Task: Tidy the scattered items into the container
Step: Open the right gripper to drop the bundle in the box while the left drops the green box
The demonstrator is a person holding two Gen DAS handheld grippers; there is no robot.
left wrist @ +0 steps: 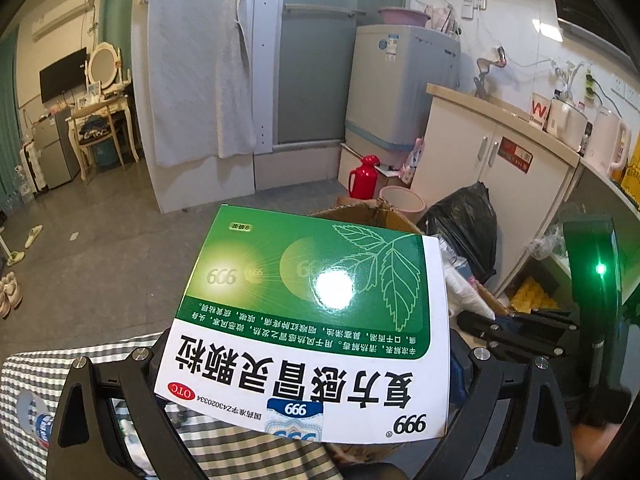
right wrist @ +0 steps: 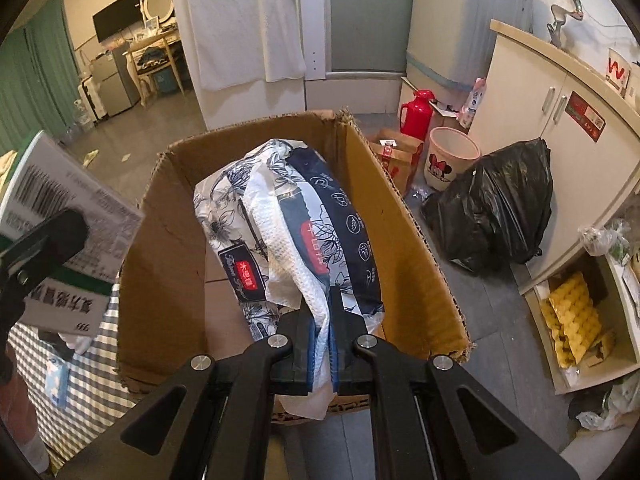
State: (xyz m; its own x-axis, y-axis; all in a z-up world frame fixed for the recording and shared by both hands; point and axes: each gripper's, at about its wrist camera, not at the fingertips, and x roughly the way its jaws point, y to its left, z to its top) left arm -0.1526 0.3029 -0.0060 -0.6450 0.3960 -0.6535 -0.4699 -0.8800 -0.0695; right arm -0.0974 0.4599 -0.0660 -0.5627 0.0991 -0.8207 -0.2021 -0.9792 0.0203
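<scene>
The right tool (right wrist: 320,344) is clamping its two fingers tight on the near end of a tissue pack (right wrist: 296,224), a soft packet in white and navy wrapping with a flower print. The pack is hanging over the open cardboard box (right wrist: 400,216), with its far end reaching down inside between the brown walls. The box is standing just beside a surface covered in a checked cloth (right wrist: 92,376).

The left tool (left wrist: 304,396) is gripping a medicine box (left wrist: 308,320), green and white with a leaf drawing and large printed characters, by its near end. The medicine box is lying flat between the fingers, lifted above the checked cloth, and its far edge is pointing toward the cardboard box. In the right wrist view it is showing at the left edge, just beside the cardboard box but outside it.

A black rubbish bag (right wrist: 500,208), a pink bin (right wrist: 452,160) and a red flask (right wrist: 418,114) are standing on the floor beyond.
</scene>
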